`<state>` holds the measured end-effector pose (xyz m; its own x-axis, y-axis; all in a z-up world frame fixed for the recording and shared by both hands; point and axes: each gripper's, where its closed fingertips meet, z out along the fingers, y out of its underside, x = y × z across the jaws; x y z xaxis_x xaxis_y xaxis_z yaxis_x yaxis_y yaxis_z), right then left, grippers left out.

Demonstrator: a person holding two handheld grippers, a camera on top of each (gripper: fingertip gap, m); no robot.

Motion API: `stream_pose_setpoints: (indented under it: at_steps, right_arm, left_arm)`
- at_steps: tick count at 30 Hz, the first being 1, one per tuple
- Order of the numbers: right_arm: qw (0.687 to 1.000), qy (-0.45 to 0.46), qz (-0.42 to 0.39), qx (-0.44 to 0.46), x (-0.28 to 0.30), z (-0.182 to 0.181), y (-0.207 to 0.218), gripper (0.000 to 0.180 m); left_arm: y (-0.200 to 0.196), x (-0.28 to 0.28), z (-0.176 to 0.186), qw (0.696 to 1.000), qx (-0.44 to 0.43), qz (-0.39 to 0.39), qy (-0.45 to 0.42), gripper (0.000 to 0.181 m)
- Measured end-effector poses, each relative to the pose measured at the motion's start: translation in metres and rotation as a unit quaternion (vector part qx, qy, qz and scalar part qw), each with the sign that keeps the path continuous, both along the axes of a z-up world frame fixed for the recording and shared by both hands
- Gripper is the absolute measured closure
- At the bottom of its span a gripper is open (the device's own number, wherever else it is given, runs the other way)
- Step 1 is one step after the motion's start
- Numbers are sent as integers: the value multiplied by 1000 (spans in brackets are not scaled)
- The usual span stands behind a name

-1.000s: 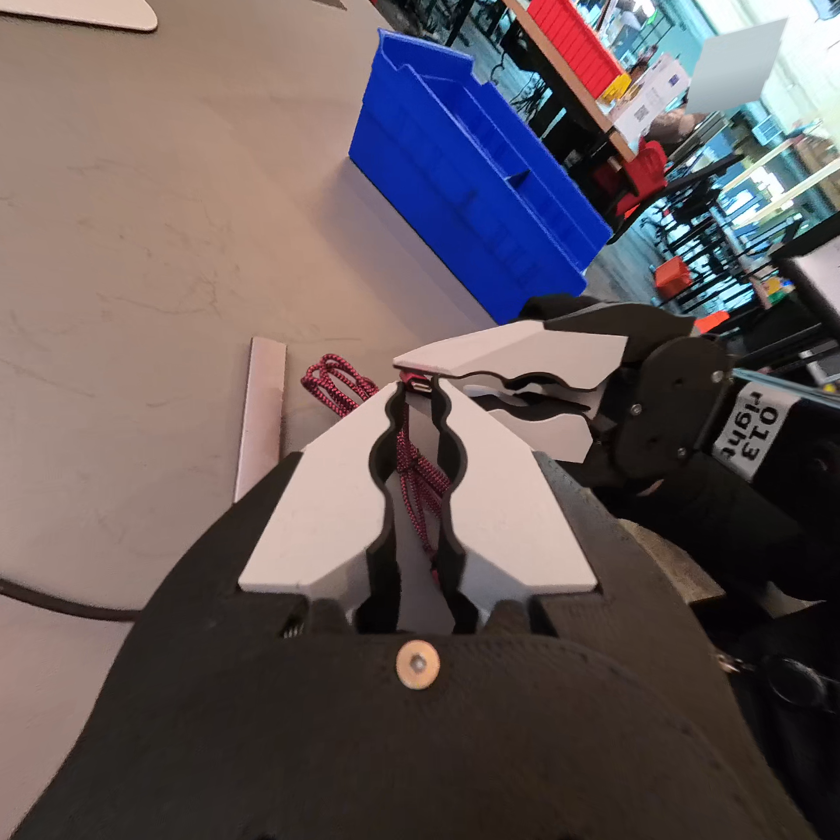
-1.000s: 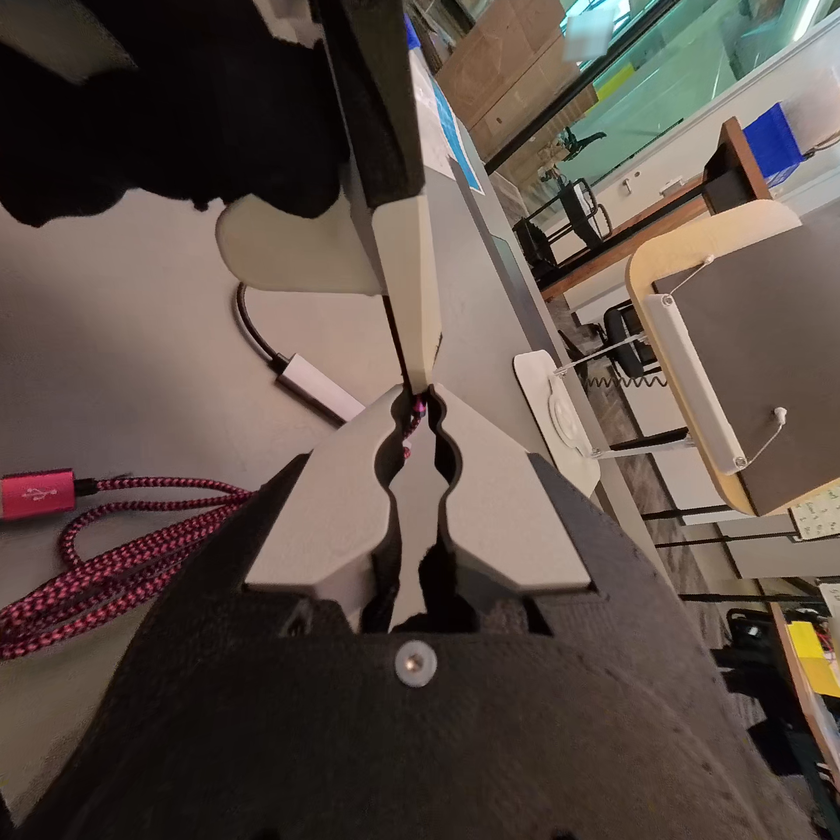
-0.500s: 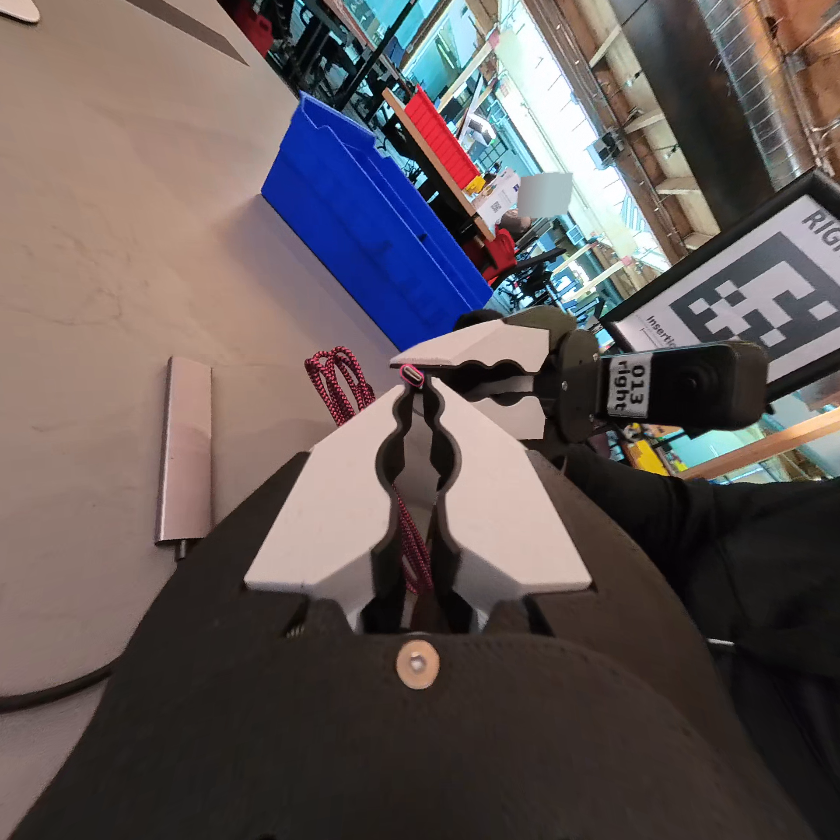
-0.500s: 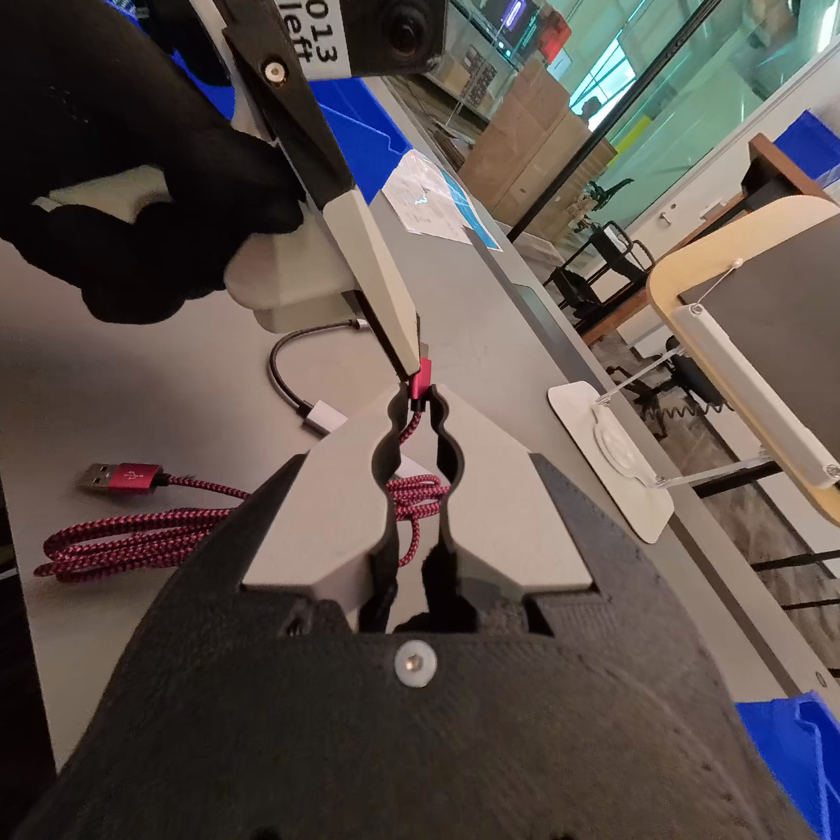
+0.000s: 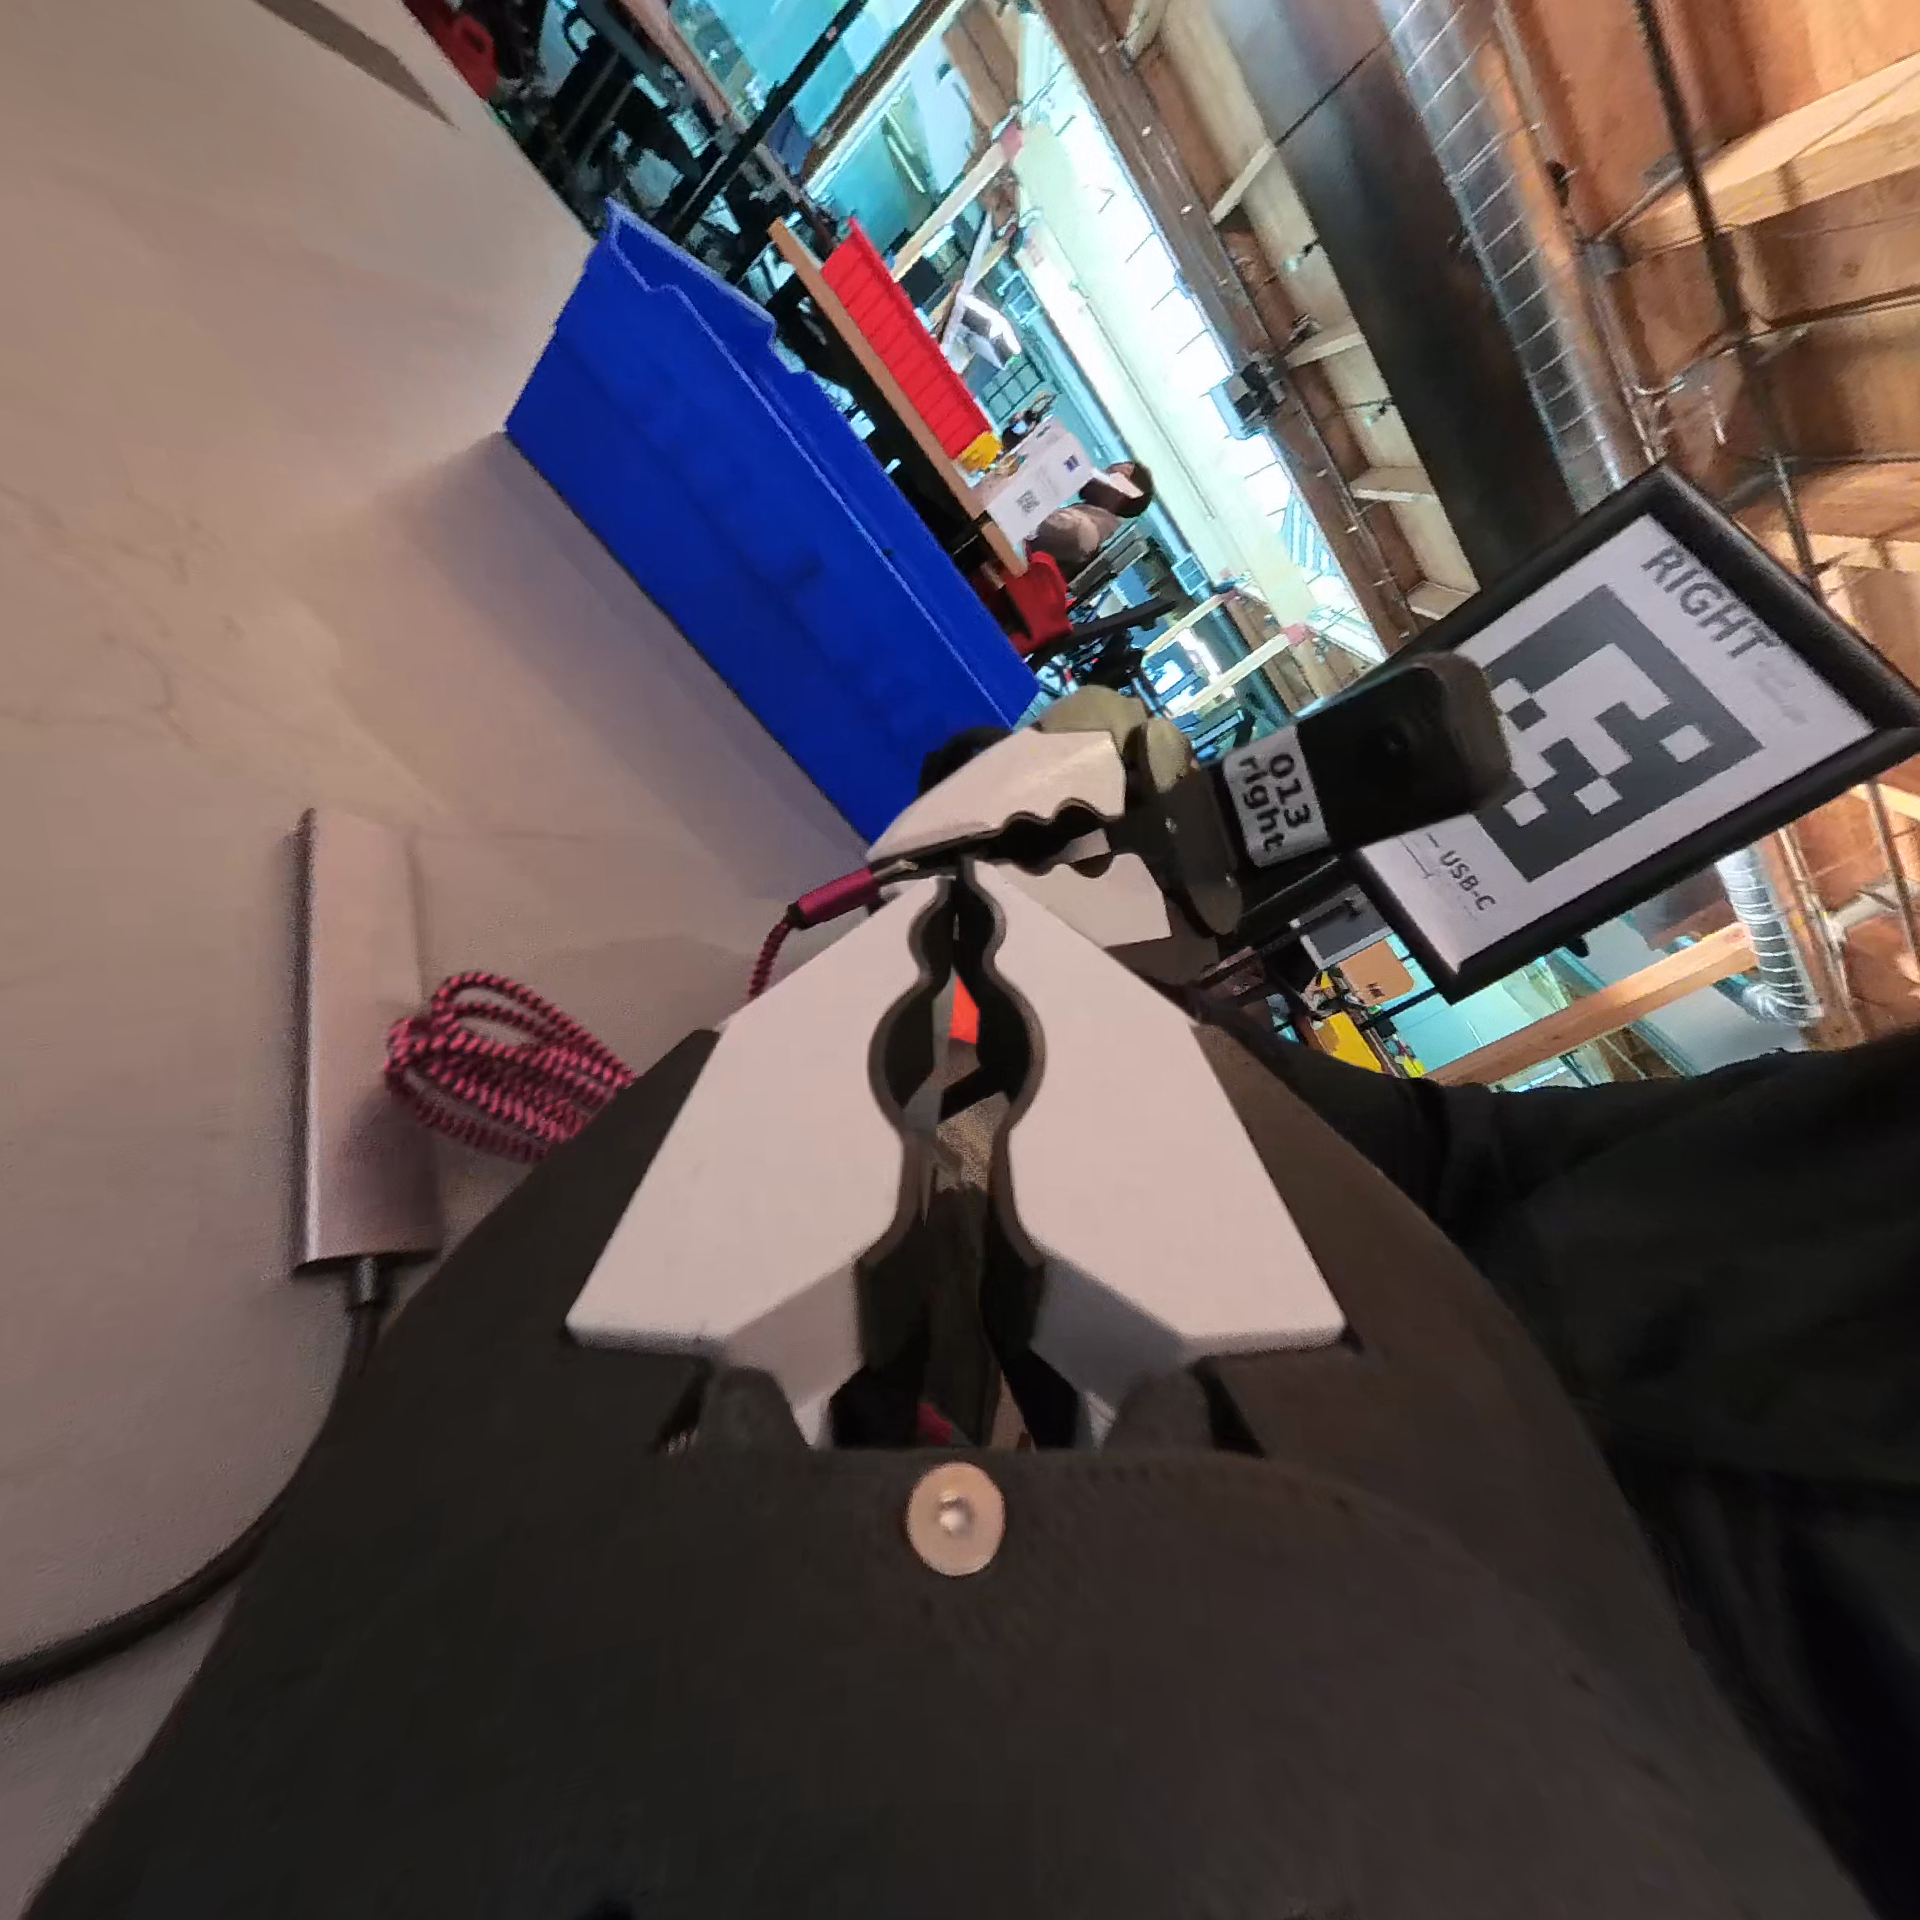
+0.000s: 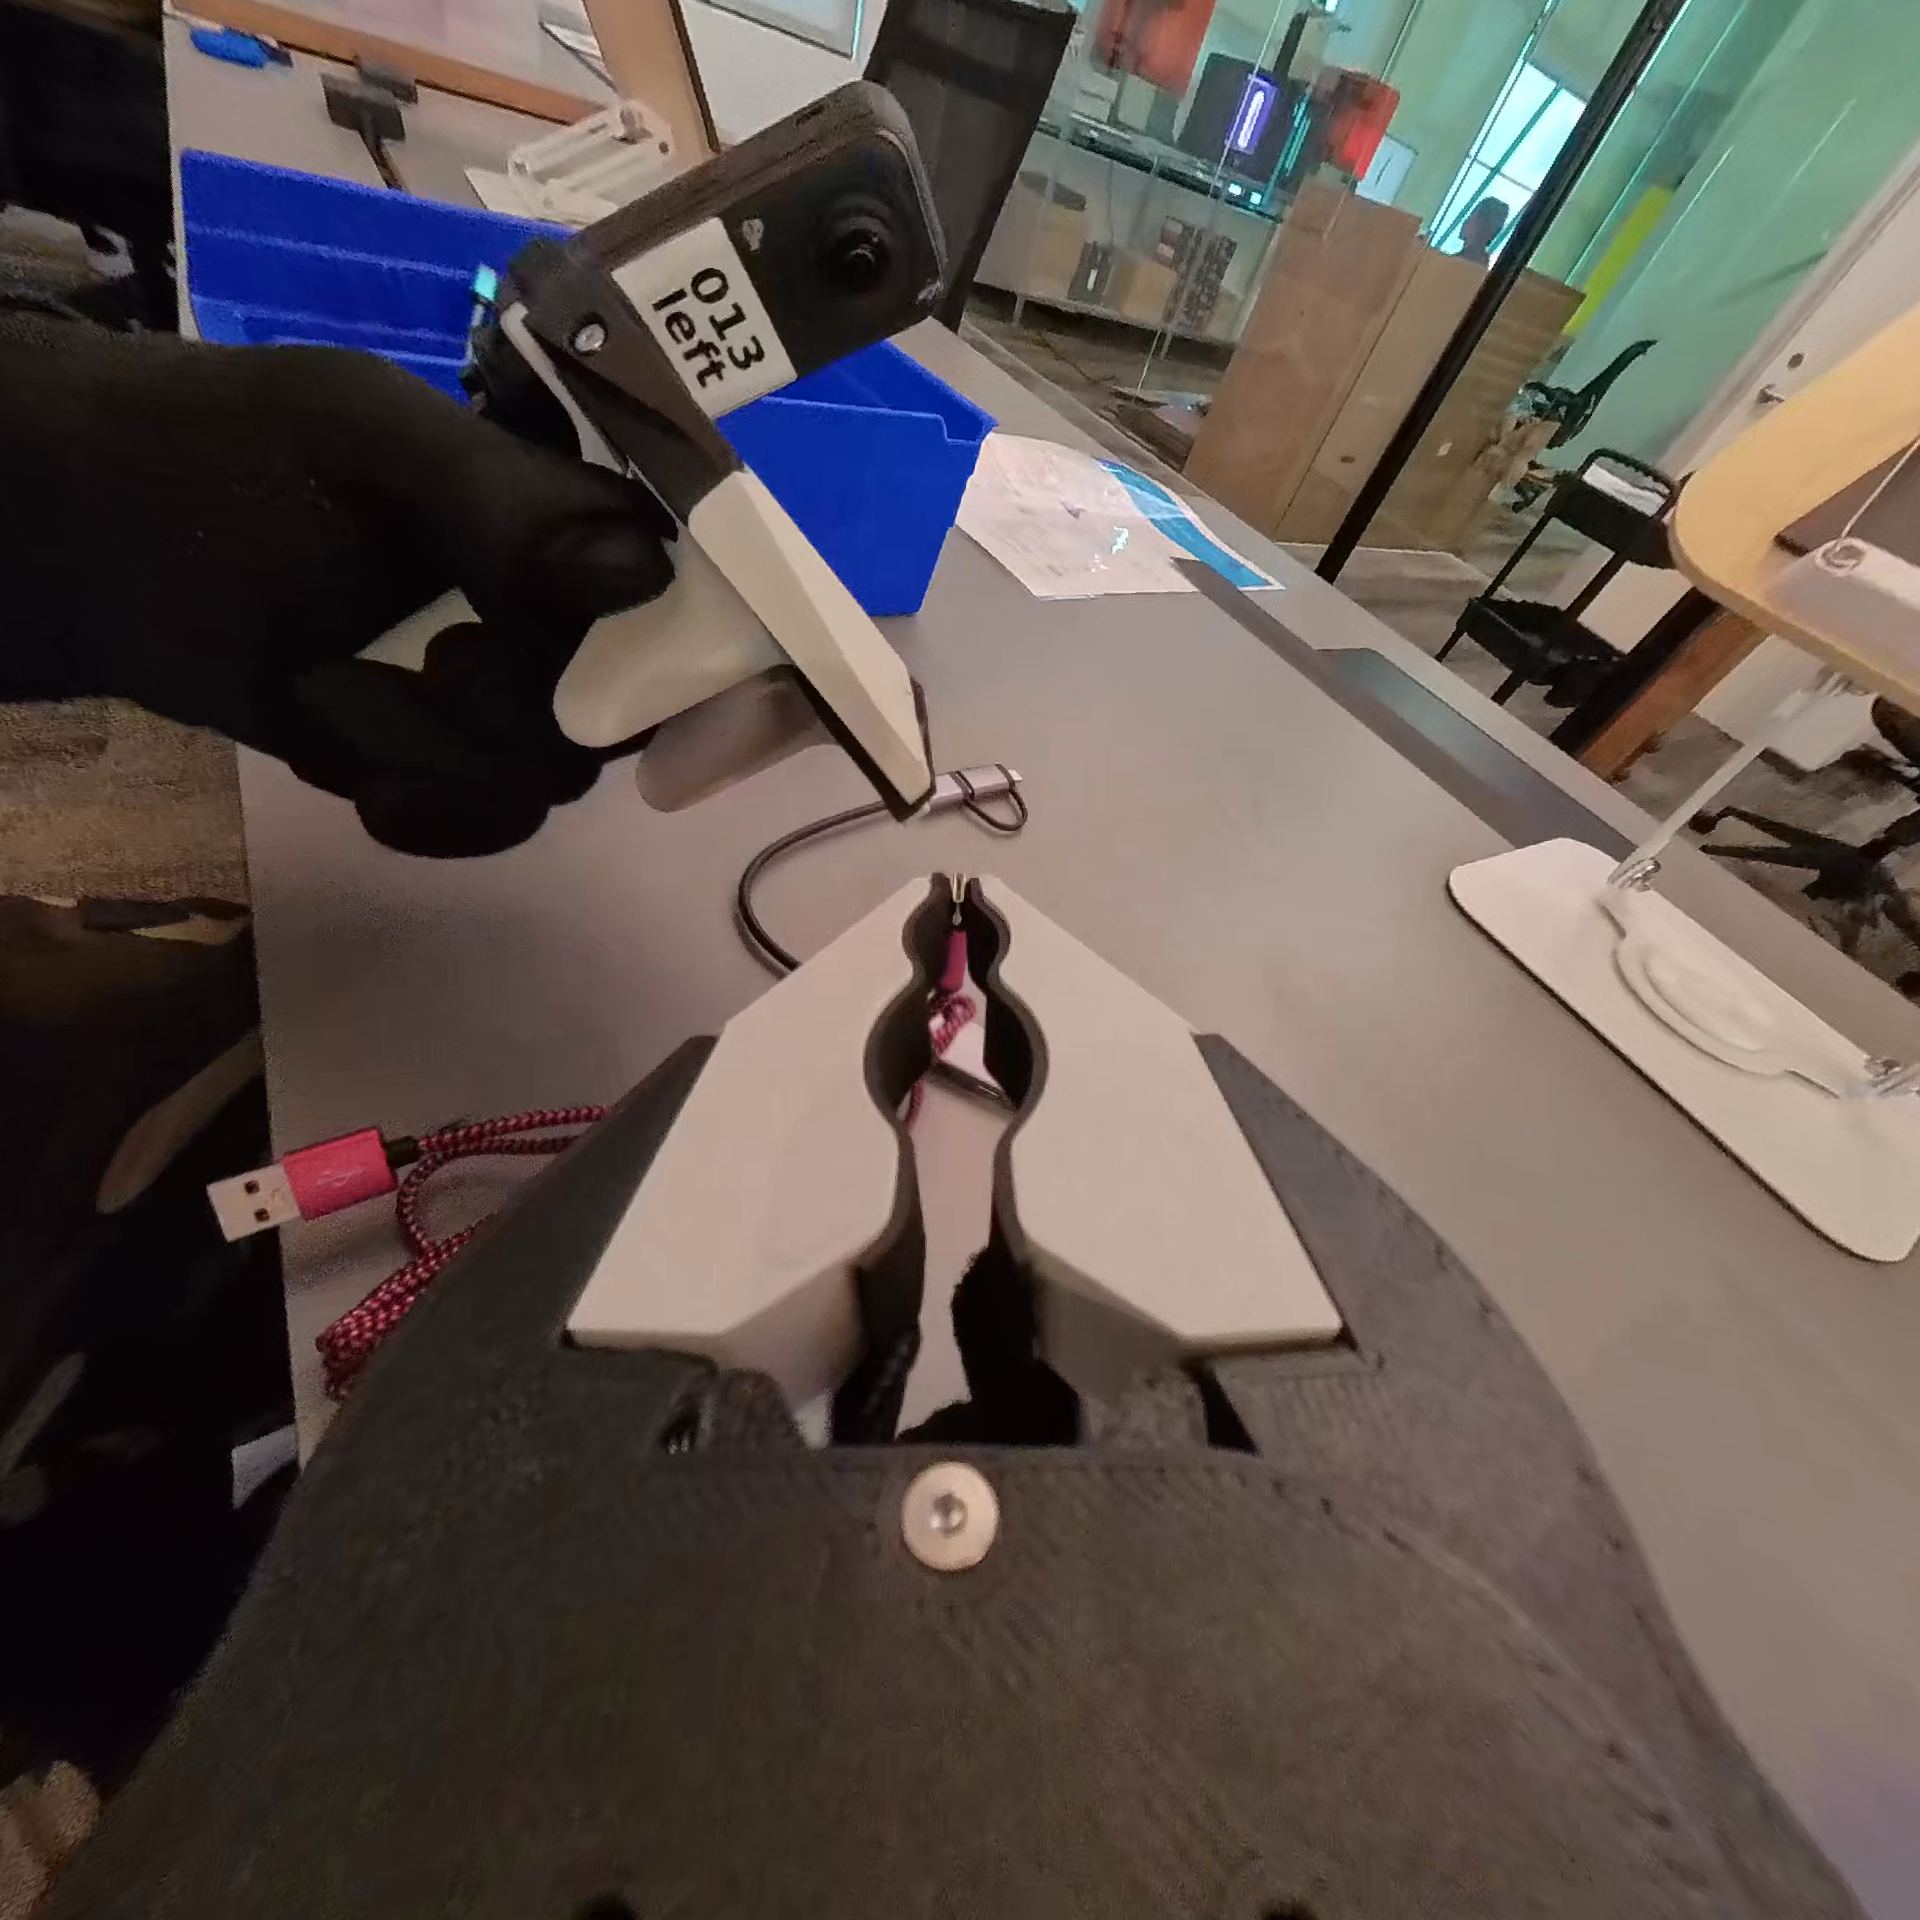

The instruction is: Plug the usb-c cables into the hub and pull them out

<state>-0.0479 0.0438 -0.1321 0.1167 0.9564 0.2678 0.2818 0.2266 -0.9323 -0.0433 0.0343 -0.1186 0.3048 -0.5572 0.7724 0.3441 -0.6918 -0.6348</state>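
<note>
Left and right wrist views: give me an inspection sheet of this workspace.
Surface: grey table, flat and mostly bare.
Job's things: silver hub lying flat; pink braided cable coiled beside it, not plugged in.
Clutter: blue bin, papers, white stand base, framed marker board.
Grippers: right gripper shut on the cable's USB-C plug, held above the table; left gripper shut, nothing seen in it, close by.
Cables: hub's dark lead curls to its own plug; pink cable's USB-A end lies loose.
Surroundings: workshop with benches, chairs, a red bin and glass walls.
</note>
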Motion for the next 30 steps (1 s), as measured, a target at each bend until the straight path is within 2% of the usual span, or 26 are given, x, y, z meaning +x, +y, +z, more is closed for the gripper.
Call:
stream_pose_setpoints:
  at_steps: [4,7,10,12,17,19,22,26,27,30]
  right_arm:
    - [999,-20,-8,39,-1,-2,0,180]
    - [995,-36,-25,88,-3,-1,0,180]
    - [988,-54,-36,143,-5,0,-2,180]
    - [987,-57,-34,149,-6,0,-4,180]
    - [997,-24,-25,71,-6,-1,-1,180]
    - [1000,10,-20,-1,-5,2,2,180]
    - [994,57,-18,-87,-3,7,7,180]
    - [987,85,-10,-136,-6,14,4,180]
    - [986,87,-5,-143,-7,14,2,180]
    - [985,90,5,-147,-11,16,-4,180]
  left_arm:
    - [3,-6,-8,999,-28,4,16,179]
    - [1,0,-11,999,-36,-7,40,165]
    - [-1,6,-10,998,-44,-19,28,160]
    - [0,5,-11,998,-53,-19,13,157]
    - [3,-4,-27,998,-62,-5,30,156]
    - [3,-5,-40,995,-37,4,95,157]
    - [4,0,-51,982,10,17,188,147]
    - [9,10,-49,955,82,40,284,147]
    - [10,11,-49,949,88,47,299,151]
    - [11,12,-45,950,96,54,294,180]
